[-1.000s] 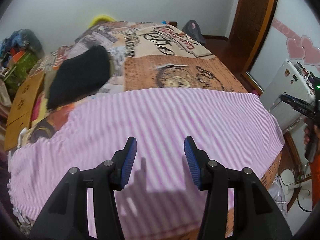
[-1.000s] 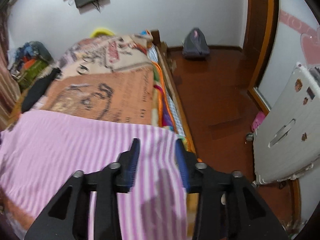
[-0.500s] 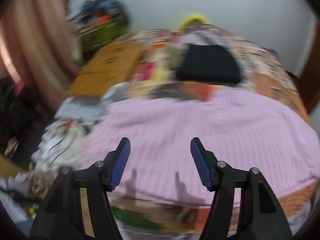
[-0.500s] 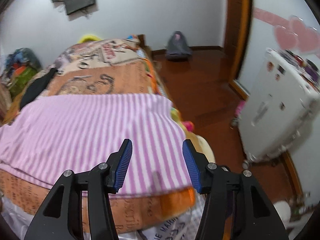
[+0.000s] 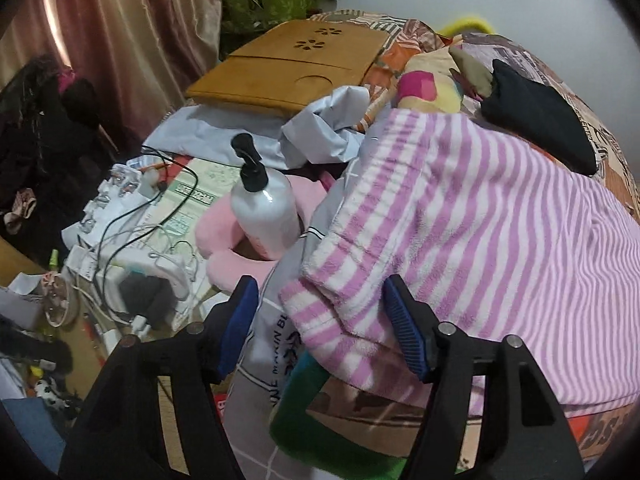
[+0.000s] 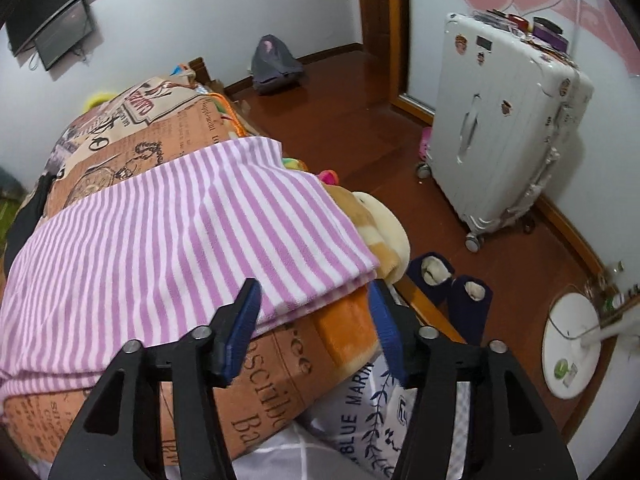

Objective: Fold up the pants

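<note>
The striped pants (image 5: 460,216) lie across the bed. Both the left gripper (image 5: 320,320) and right gripper (image 6: 316,320) are opening, each astride a corner, apparently unclamped. The sheet (image 6: 360,412) reads "BLUE MARIN".

Grey-white bedsheet (image 6: 360,420) at bed's near edge: dark blue print reads "BLUE MARIN", cut off, with a leaf sprig beside it; left wrist view shows the same print only in part. Newspaper-print blanket (image 6: 256,392): large brown letters, "Ba" and "scribe" legible, the rest too broken or small. Stickers on white suitcase (image 6: 504,120): unreadable.
</note>
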Motion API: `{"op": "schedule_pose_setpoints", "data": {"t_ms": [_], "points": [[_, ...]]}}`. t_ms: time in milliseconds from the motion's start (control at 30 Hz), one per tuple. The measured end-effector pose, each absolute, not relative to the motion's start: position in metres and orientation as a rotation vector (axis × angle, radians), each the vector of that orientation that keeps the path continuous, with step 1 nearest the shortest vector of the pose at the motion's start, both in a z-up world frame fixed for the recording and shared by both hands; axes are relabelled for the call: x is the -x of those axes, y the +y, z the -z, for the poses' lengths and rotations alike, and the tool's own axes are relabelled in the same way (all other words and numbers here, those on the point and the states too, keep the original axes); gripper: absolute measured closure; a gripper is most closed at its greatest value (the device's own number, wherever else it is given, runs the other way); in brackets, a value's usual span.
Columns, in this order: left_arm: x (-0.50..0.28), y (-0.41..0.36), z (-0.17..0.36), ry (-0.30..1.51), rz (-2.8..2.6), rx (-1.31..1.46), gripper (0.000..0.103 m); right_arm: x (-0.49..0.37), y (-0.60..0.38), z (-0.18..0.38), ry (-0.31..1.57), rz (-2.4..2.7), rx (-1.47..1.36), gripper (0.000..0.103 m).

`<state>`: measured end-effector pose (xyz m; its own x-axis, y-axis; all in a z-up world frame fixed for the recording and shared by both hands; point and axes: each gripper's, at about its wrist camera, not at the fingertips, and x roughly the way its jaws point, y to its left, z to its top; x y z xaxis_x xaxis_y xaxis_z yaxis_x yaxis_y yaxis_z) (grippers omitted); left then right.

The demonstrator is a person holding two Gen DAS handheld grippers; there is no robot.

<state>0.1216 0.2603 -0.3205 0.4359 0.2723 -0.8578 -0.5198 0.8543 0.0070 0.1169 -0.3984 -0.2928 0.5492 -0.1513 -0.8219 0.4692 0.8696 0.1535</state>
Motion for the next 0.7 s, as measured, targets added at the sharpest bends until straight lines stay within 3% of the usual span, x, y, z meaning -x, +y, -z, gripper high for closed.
{"op": "schedule_pose_setpoints", "data": {"t_ms": [267, 433, 700], "points": [[-0.115, 0.273, 0.331, 0.985, -0.446, 0.43, 0.036, -0.115, -0.408, 0.294, 0.923, 0.43, -0.372, 0.043], [-0.116, 0.268, 0.328, 0.974, -0.44, 0.458, 0.056, -0.118, -0.426, 0.308, 0.938, 0.417, -0.462, 0.043], [-0.126, 0.252, 0.315, 0.994, -0.487, 0.338, 0.07, -0.134, -0.428, 0.344, 0.961, 0.338, -0.611, 0.043]]}}
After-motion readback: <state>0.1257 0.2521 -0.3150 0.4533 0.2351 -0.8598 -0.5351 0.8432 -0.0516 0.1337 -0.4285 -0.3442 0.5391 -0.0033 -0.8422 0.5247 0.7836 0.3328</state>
